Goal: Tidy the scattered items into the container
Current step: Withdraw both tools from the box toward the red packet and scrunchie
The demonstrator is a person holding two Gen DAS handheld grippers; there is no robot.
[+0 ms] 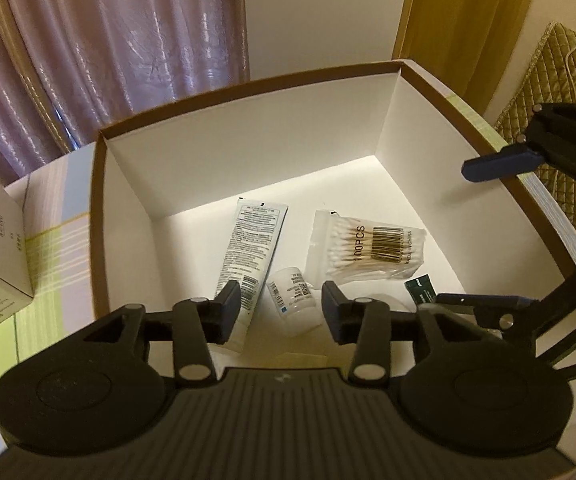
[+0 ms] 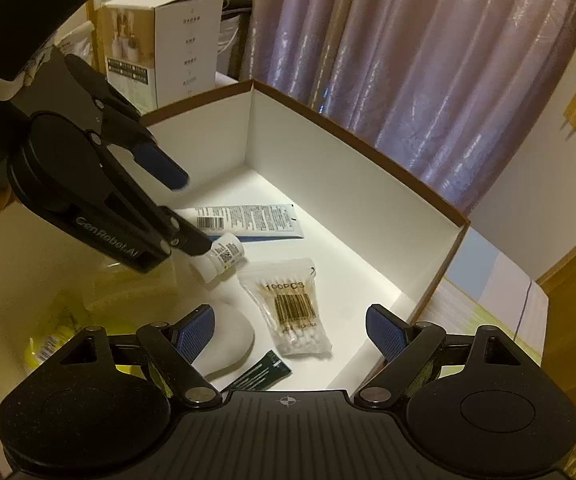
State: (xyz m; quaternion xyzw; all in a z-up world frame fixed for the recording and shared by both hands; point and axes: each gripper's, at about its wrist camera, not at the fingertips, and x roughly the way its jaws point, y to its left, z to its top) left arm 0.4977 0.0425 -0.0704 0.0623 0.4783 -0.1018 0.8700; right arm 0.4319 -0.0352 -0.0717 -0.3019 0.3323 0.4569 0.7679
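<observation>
Container [image 1: 248,128] on striped cloth [image 1: 60,248]; curtain [image 1: 108,40] behind.

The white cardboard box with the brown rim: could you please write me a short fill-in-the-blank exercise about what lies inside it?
1. The clear bag of cotton swabs is printed "100____".
2. The small white bottle lies between that bag and the long white ____.
3. The dark green sachet lies on the box's ____.
4. The white cardboard box with the brown rim stands in front of a mauve ____.

Missing words: PCS; tube; floor; curtain
</observation>
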